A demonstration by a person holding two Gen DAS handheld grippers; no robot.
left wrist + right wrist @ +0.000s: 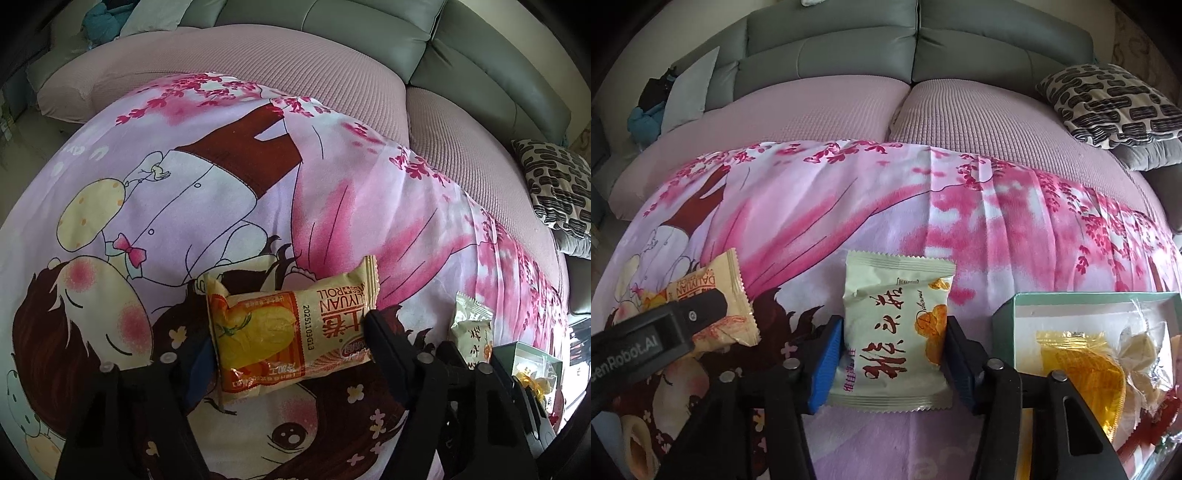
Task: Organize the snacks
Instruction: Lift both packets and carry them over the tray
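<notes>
A yellow-orange Swiss roll packet point(291, 336) lies crosswise between the fingers of my left gripper point(286, 332), which touch both of its ends, so the gripper is shut on it. The right wrist view shows that packet point(735, 291) at the left, with a black left finger point(701, 306) across it. My right gripper point(893, 325) has its blue pads point(827, 354) against both sides of a pale green pastry packet point(897, 317), shut on it. That packet point(472, 325) shows at the right of the left wrist view.
A teal box point(1004, 317) with a white inside holds yellow-wrapped sweets point(1082, 365) just right of the right gripper. Everything lies on a pink cartoon-print cloth point(849, 206) over a sofa seat. A black-and-white cushion point(1108, 103) sits at the back right, grey backrests point(916, 40) behind.
</notes>
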